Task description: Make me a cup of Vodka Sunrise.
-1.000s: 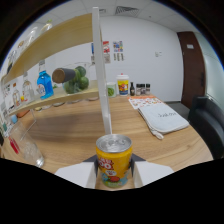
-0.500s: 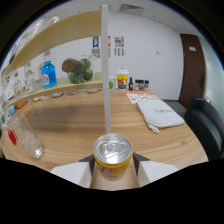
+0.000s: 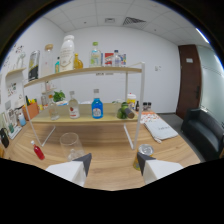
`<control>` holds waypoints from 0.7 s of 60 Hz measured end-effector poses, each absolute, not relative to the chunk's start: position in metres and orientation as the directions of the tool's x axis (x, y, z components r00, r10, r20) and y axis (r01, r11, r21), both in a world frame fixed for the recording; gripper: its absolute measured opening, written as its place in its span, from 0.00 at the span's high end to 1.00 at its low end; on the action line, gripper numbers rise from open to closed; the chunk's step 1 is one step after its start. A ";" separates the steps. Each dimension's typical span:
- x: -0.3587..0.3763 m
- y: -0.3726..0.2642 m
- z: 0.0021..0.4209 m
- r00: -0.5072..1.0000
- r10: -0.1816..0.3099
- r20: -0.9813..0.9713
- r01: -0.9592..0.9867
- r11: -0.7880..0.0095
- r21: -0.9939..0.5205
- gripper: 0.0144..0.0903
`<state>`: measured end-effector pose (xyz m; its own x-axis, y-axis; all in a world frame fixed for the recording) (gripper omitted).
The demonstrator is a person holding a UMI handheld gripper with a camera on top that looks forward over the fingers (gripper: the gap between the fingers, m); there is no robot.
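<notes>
Left of the gripper (image 3: 113,161) a small red bottle (image 3: 37,150) lies on the table (image 3: 110,145); the clear glass (image 3: 72,145) stands just ahead of its left finger. The fingers are spread wide, holding nothing. The can (image 3: 145,151) touches the right fingertip; any sideways sweep could topple it or the glass.
</notes>
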<state>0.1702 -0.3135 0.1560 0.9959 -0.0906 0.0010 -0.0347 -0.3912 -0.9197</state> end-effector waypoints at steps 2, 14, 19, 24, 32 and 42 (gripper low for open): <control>0.152 -0.316 0.156 0.997 -0.077 -0.005 -0.034 -0.387 -0.921 0.07; 0.062 -0.317 0.147 0.999 -0.012 -0.034 -0.036 -0.397 -0.917 0.06; 0.030 -0.302 0.161 0.999 0.018 -0.042 -0.033 -0.368 -0.929 0.06; -0.001 -0.277 0.186 0.997 0.056 -0.047 -0.027 -0.313 -0.949 0.05; -0.037 -0.229 0.219 0.996 0.082 -0.044 -0.022 -0.247 -0.969 0.05; -0.056 -0.170 0.233 0.997 0.058 -0.041 -0.028 -0.211 -0.977 0.10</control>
